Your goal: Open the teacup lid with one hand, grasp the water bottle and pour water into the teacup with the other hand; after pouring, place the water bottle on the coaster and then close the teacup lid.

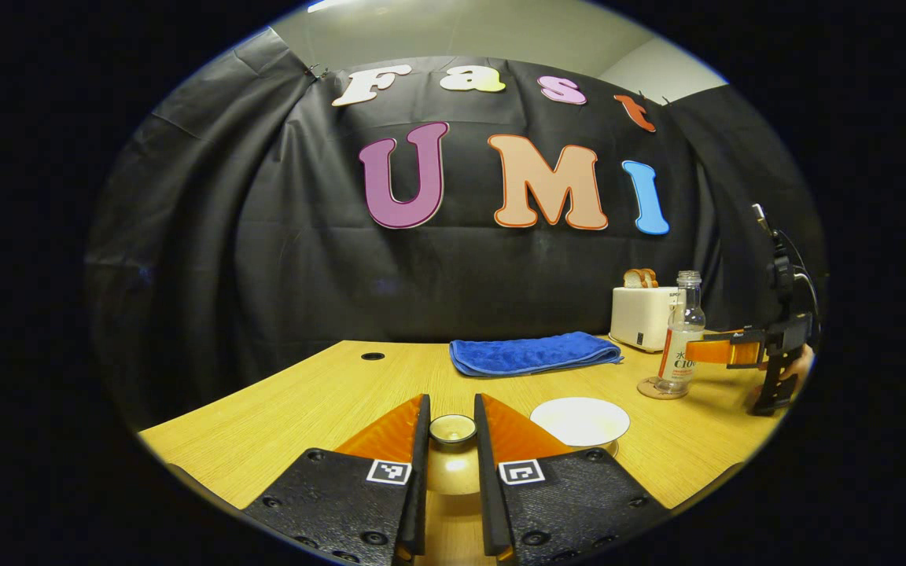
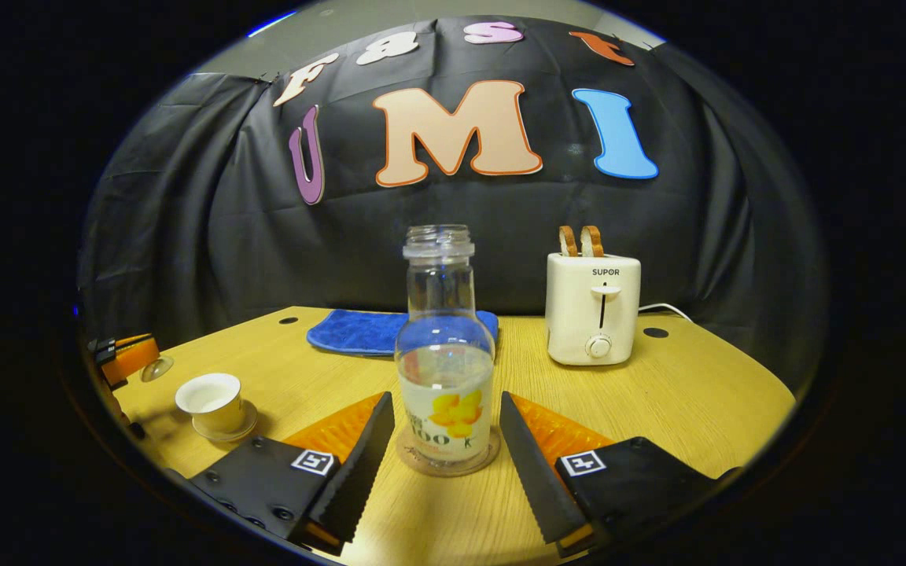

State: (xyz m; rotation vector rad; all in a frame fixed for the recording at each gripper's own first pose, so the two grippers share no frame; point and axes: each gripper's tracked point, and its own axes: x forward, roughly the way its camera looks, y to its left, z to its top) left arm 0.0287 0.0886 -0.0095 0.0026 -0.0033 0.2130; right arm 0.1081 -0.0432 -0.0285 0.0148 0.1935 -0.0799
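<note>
Water bottle (image 2: pixel 445 369) between parted fingers (image 2: pixel 359 464).

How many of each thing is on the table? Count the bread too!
Bottle: 1
Coaster: 1
Teacup: 1
Saucer: 1
Lid, held in the left gripper: 1
Blue cloth: 1
Toaster: 1
Bread slices: 2
Total: 9

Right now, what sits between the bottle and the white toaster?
In the right gripper view, bare wooden table separates the bottle from the toaster.
</note>
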